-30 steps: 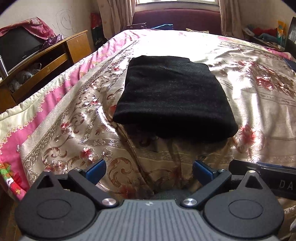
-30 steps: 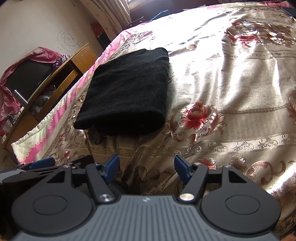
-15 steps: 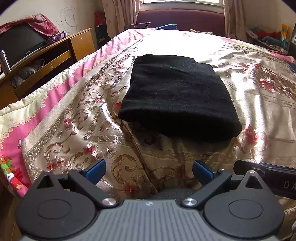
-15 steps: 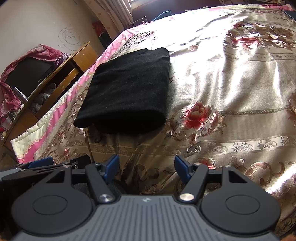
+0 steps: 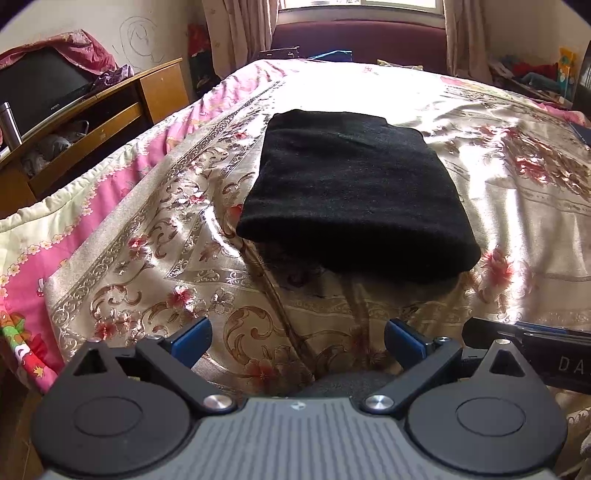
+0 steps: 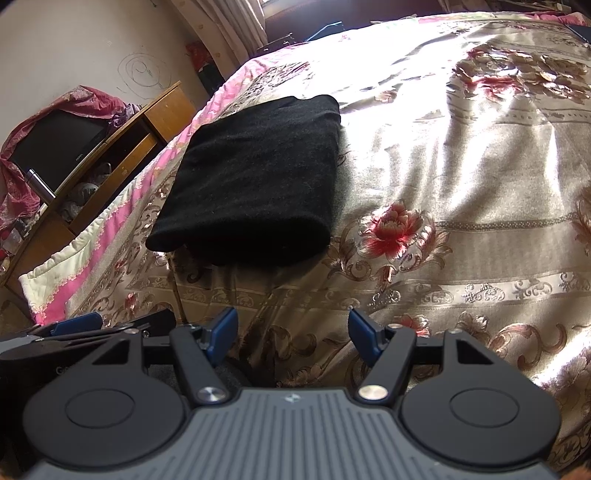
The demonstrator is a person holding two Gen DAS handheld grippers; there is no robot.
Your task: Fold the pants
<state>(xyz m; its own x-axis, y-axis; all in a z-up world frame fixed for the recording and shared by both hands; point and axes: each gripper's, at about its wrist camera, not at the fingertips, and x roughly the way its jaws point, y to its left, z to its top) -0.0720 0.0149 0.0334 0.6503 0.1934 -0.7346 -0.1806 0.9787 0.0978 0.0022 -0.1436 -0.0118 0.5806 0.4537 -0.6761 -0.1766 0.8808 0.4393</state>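
1. Your left gripper [image 5: 297, 338]: jaws wide apart, nothing btw them, only bedspread [image 5: 155, 236] below.
2. Your right gripper [image 6: 293, 334]: also wide open, empty, low over the same cover, just beside the left one.
3. Pants [image 5: 354, 192] are black, folded to a compact rectangle, flat on the bed ahead of both grippers, apart from them; in right view they lie to the left [image 6: 255, 177].
4. Further out: wooden desk [image 5: 110, 110] w/ TV [image 5: 37, 88] at left, curtains [image 5: 236, 33] at the far end.
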